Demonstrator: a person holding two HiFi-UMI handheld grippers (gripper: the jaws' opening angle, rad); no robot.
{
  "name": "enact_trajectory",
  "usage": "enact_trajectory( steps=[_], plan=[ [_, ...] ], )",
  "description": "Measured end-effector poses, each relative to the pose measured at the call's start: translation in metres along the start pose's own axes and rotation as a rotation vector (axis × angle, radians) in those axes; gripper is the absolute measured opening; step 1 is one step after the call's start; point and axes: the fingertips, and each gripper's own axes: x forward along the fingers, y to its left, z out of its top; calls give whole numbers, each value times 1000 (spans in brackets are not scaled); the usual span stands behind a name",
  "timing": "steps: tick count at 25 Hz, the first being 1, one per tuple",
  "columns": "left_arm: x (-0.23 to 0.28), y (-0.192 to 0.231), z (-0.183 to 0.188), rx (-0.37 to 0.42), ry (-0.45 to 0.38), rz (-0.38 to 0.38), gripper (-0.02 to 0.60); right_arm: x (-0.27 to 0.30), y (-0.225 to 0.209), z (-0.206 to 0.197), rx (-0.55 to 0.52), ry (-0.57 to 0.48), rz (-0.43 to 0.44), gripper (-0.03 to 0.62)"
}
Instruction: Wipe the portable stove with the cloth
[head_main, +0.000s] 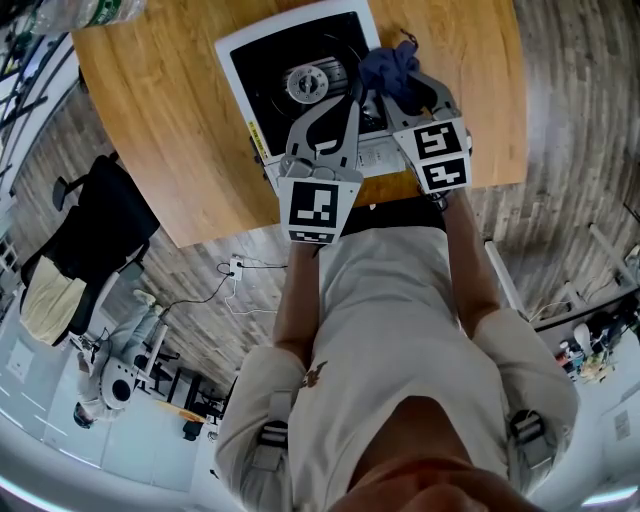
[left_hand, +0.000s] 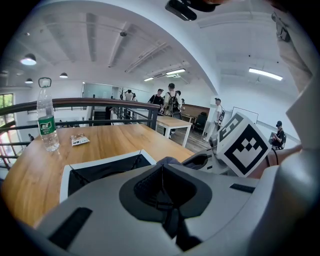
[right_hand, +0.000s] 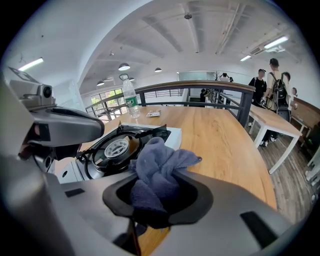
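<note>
The portable stove (head_main: 262, 75) is white with a black top and a round burner, and stands on the wooden table (head_main: 160, 130) near its front edge. My right gripper (head_main: 397, 88) is shut on a bunched dark blue cloth (head_main: 392, 65) above the stove's right side. The right gripper view shows the cloth (right_hand: 160, 167) sticking up out of the right gripper (right_hand: 150, 202), with the stove (right_hand: 117, 147) just to its left. My left gripper (head_main: 352, 98) hovers over the stove's front right, beside the right one. Its jaws (left_hand: 161, 182) are shut on nothing, above the stove (left_hand: 100, 167).
A water bottle (left_hand: 47, 122) and a small packet (left_hand: 80, 140) sit at the table's far end. An office chair (head_main: 100, 220) and a white machine (head_main: 115, 370) stand on the floor to the left. Several people stand among other tables (left_hand: 172, 122) in the background.
</note>
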Motion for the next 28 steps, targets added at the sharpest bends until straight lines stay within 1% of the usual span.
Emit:
enact_trajectory(
  steps=[9, 28],
  plan=[
    [8, 3, 4, 2, 9, 1, 25, 9, -7, 14, 1, -8, 3, 143],
    [17, 25, 7, -23, 20, 24, 25, 36, -26, 48, -7, -29, -5, 143]
  ],
)
